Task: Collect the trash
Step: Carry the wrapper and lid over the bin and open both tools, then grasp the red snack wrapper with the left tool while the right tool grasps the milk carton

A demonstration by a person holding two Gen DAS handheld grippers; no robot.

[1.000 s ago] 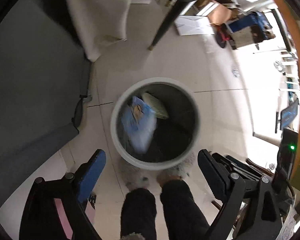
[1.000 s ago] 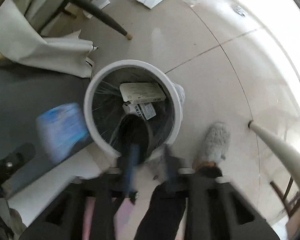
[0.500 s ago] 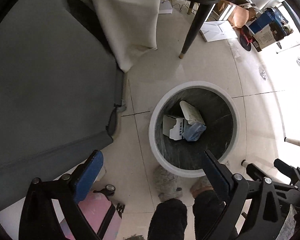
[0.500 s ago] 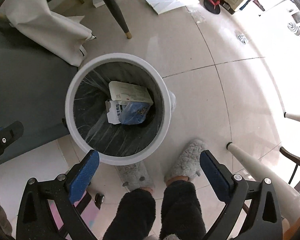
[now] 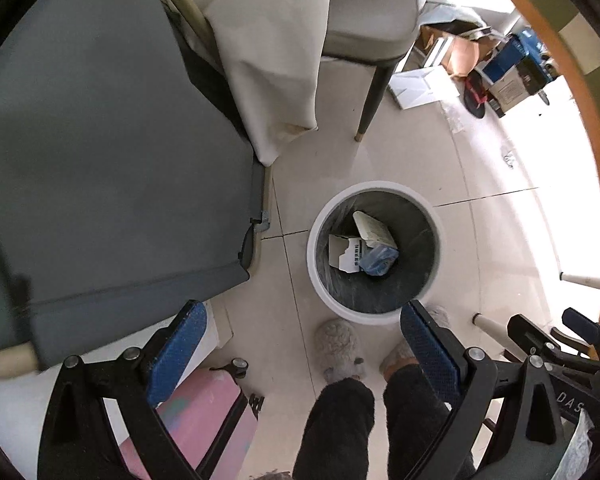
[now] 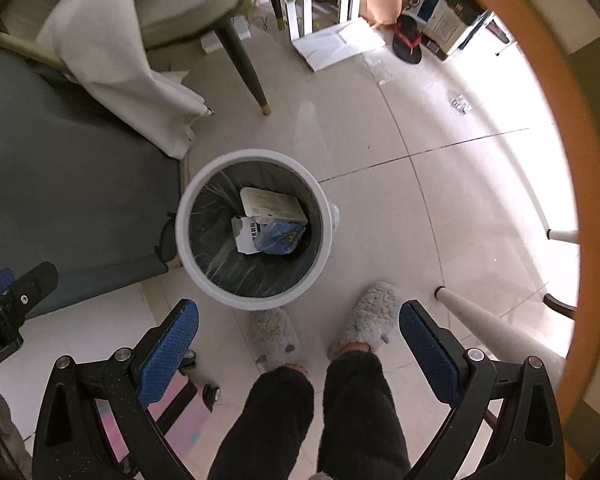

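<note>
Both grippers point straight down over the round white waste bin with its dark liner, which stands on the pale tiled floor just beside a grey upholstered seat. The left gripper has its blue-padded fingers spread wide apart with nothing between them, and the right gripper shows the same: pads far apart, empty. Down in the bin lies the trash: a flat cream carton, a torn-open white cardboard box with dark print and a crumpled blue plastic packet resting against both. The person's grey fluffy slippers stand right at the bin's near side, dark trouser legs above them. A pink hard-shell suitcase sits at lower left of the left view.
</note>
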